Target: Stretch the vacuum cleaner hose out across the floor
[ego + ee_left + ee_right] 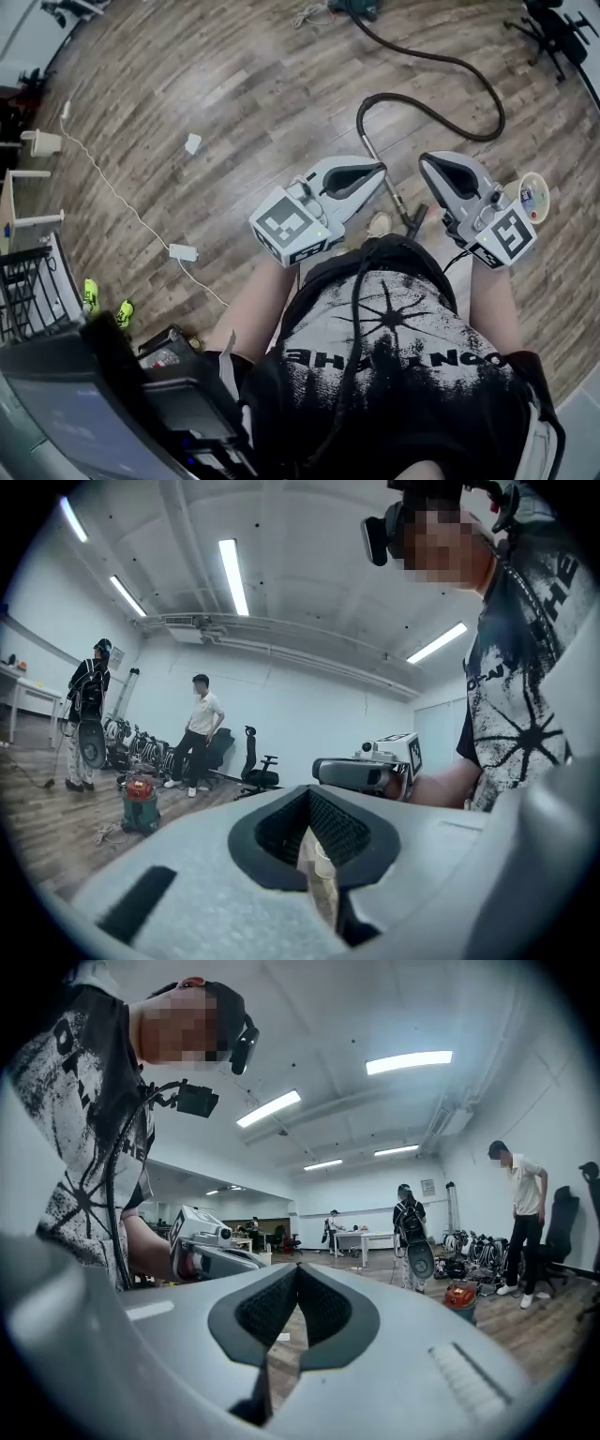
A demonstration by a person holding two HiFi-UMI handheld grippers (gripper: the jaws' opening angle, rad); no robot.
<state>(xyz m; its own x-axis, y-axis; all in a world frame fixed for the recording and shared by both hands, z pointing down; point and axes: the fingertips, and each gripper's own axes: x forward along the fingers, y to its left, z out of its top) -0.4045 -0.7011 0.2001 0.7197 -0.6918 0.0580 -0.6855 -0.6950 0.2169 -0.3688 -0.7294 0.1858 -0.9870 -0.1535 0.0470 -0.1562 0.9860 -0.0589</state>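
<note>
The black vacuum hose (469, 70) lies on the wooden floor. It runs from the vacuum cleaner (354, 7) at the far edge, curves right, and loops back to a metal tube (382, 169) whose nozzle (412, 220) rests by my feet. My left gripper (380, 169) and right gripper (427, 159) are held up in front of my body, above the tube, both shut and holding nothing. In the left gripper view the shut left gripper (309, 794) points toward the red-topped vacuum cleaner (141, 803). The right gripper (298, 1267) also sees the vacuum cleaner (461, 1297).
A white power adapter (183, 251) with its thin cable and a white scrap (192, 142) lie on the floor to the left. A black rack (28, 291) stands at the near left and an office chair (553, 28) at the far right. People (199, 733) stand near the vacuum.
</note>
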